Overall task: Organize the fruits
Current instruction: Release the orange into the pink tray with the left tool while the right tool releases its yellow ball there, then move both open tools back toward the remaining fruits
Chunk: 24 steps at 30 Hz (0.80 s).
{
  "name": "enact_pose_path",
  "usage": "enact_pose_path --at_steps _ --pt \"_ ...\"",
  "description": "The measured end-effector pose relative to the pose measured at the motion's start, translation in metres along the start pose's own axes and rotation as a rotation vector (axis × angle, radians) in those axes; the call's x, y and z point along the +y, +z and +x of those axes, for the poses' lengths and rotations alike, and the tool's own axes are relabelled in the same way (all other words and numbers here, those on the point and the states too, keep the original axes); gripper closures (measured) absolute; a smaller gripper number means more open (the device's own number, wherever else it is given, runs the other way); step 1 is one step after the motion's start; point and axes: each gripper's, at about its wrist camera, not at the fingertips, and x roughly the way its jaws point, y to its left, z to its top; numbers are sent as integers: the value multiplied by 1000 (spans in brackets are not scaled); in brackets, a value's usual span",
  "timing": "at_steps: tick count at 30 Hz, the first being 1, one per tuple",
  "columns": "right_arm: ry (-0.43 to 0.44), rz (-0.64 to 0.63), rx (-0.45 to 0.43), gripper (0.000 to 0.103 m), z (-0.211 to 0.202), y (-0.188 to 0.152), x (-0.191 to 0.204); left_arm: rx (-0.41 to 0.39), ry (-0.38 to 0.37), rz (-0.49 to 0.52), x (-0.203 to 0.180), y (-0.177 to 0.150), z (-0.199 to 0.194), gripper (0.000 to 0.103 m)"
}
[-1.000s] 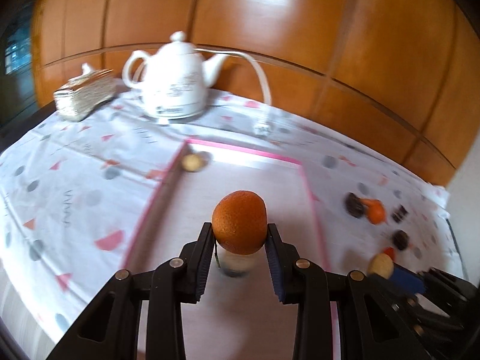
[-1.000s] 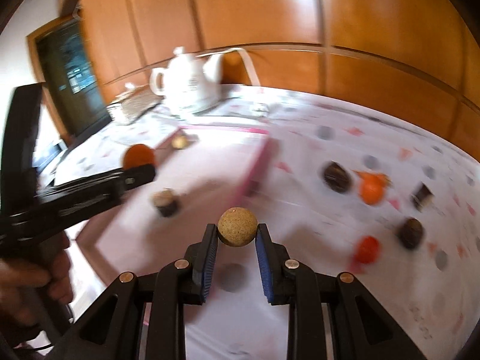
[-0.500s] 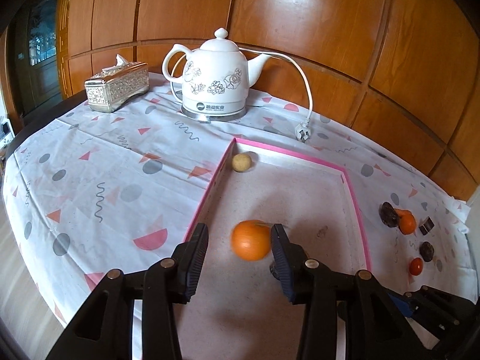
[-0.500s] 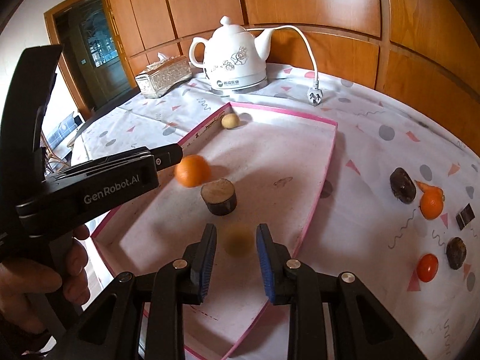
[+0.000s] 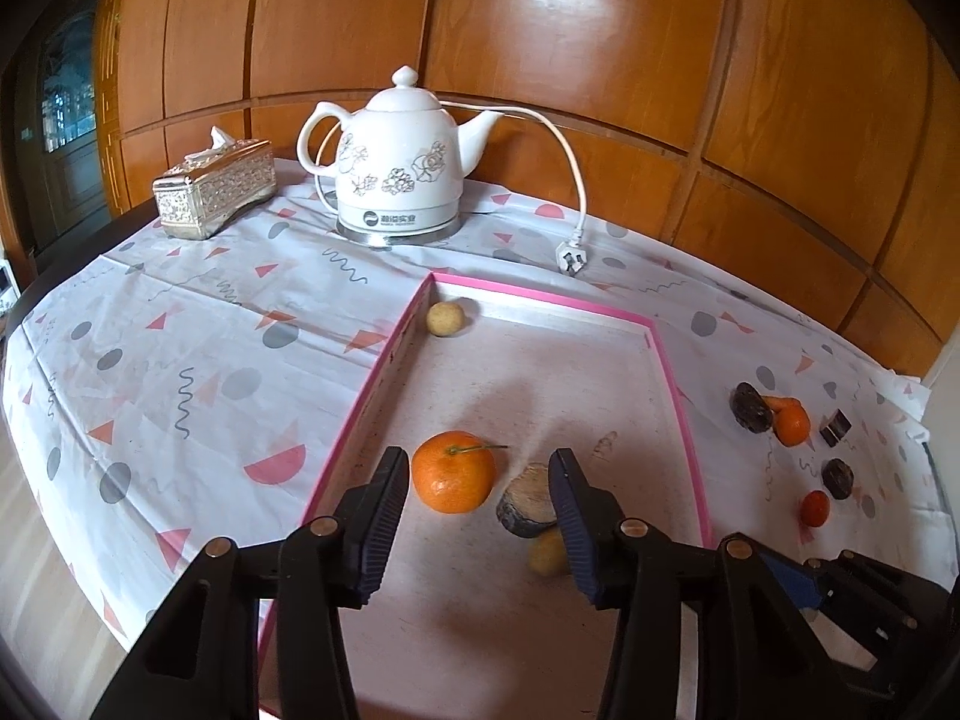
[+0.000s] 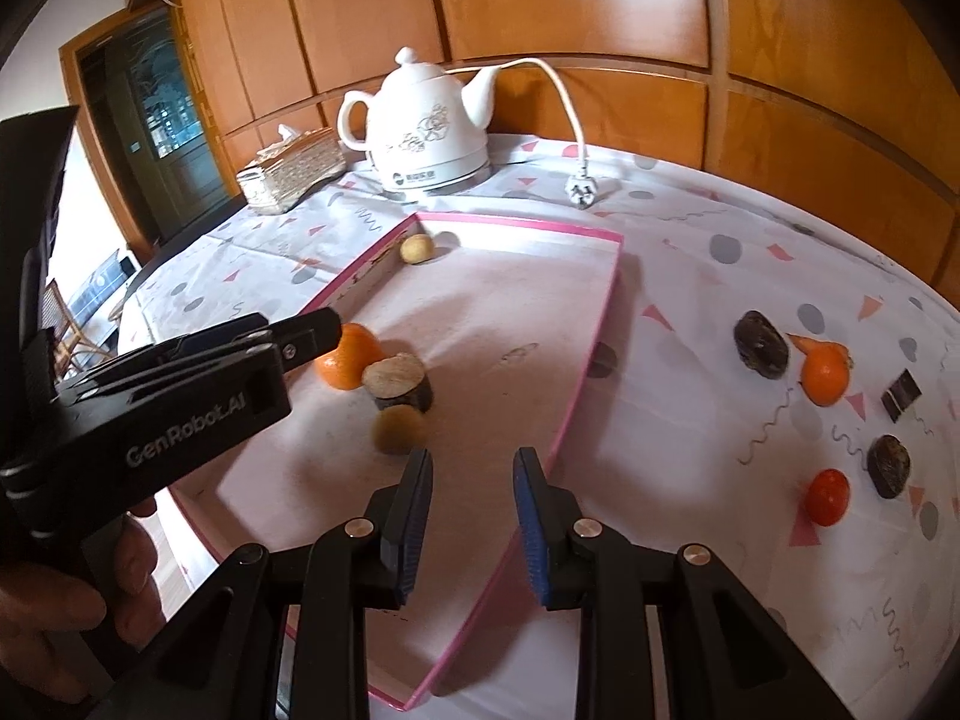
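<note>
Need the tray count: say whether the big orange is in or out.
In: the orange rests on the pink-rimmed tray floor, beside a wood stump.

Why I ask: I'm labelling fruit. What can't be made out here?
- Yellowish fruit: blurred in right wrist view; left hand-held gripper half hides it in left wrist view.
- Dark lumps on cloth: too small to name.
- Dark thing: behind tray wall, right wrist view.
</note>
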Motion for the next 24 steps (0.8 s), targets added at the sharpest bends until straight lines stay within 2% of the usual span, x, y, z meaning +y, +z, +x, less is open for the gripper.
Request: enact_pose_path --at_steps 12,24 --pt "-76 62 -37 73 -15 -5 -24 9 -44 52 -21 -6 -5 50" --pt "-201 192 -41 73 -28 -17 -77 24 -104 134 -51 -10 -6 49"
